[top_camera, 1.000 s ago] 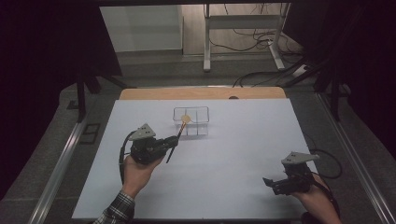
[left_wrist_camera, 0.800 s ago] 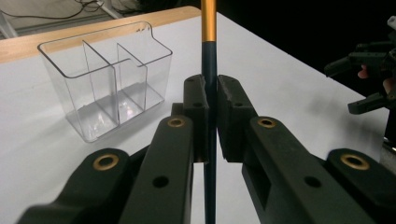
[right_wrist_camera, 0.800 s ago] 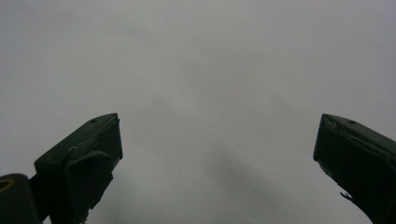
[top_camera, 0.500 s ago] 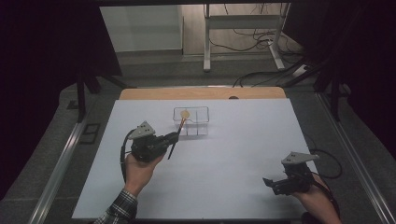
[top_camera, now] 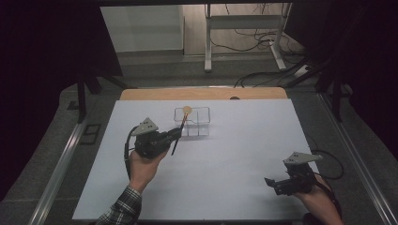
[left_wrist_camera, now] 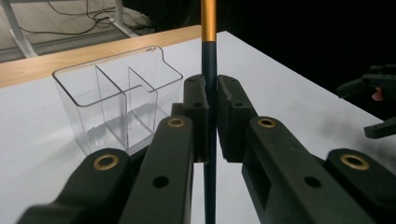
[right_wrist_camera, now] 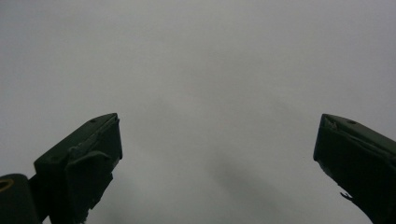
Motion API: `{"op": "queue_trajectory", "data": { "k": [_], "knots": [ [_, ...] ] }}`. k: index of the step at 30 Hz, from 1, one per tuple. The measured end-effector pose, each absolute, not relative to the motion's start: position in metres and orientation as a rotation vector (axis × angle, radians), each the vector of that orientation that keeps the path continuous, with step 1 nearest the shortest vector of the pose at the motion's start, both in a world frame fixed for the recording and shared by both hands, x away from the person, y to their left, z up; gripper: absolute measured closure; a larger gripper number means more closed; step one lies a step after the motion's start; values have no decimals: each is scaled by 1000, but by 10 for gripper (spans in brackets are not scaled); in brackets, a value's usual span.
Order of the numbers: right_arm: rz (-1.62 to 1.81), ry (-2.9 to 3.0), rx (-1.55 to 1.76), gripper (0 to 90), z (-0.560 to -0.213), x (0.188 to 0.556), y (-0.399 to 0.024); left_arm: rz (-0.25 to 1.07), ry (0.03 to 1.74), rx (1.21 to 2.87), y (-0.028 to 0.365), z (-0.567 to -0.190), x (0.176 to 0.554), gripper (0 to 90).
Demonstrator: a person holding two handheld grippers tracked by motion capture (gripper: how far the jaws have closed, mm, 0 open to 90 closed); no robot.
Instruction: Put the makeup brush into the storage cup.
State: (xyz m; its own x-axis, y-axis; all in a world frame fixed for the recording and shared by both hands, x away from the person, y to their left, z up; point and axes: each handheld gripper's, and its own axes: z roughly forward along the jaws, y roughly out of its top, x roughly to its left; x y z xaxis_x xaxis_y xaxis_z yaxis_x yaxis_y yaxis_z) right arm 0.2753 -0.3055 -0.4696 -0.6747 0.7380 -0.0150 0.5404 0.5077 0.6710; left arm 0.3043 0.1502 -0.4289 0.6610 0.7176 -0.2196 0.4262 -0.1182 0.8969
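A slim brush (top_camera: 183, 121) with a dark handle, an orange upper shaft (left_wrist_camera: 208, 28) and a round tan head stands nearly upright. My left gripper (top_camera: 177, 134) (left_wrist_camera: 210, 89) is shut on its dark handle. The brush head is at the near-left corner of a clear plastic organiser (top_camera: 202, 123) (left_wrist_camera: 116, 95), which has three compartments and stands at the back middle of the white table. Whether the head touches the rim I cannot tell. My right gripper (top_camera: 272, 185) (right_wrist_camera: 219, 135) is open low over the table at the front right, with nothing between its jaws.
The white table top (top_camera: 234, 154) ends in a wooden strip (top_camera: 202, 93) at the back. Behind it are a metal stand's legs (top_camera: 244, 35) and cables on the floor. Metal rails (top_camera: 61, 164) run along both sides of the table.
My left gripper has edged a little towards the organiser with the brush, so the brush head now sits slightly farther back. The right gripper has kept still.
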Motion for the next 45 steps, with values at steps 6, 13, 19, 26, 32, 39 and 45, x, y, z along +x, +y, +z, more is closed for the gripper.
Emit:
{"op": "queue_trajectory", "data": {
  "k": [6, 13, 19, 26, 32, 39, 45],
  "knots": [
    [932, 2455, 1073, 12, -470, 275, -305, 325, 915, 1752, 146, -427, 308, 838],
    [932, 2455, 1072, 13, -470, 275, -305, 325, 911, 1750, 144, -425, 313, 838],
    [927, 2457, 1071, 13, -470, 276, -305, 331, 909, 1753, 141, -423, 320, 838],
    [925, 2462, 1069, 13, -471, 275, -305, 336, 909, 1750, 140, -422, 326, 838],
    [926, 2460, 1070, 12, -471, 276, -305, 337, 909, 1746, 138, -421, 334, 838],
    [929, 2459, 1073, 12, -470, 275, -305, 342, 905, 1744, 133, -420, 341, 838],
    [940, 2451, 1079, 12, -470, 276, -306, 347, 907, 1738, 130, -420, 347, 838]
  ]
}}
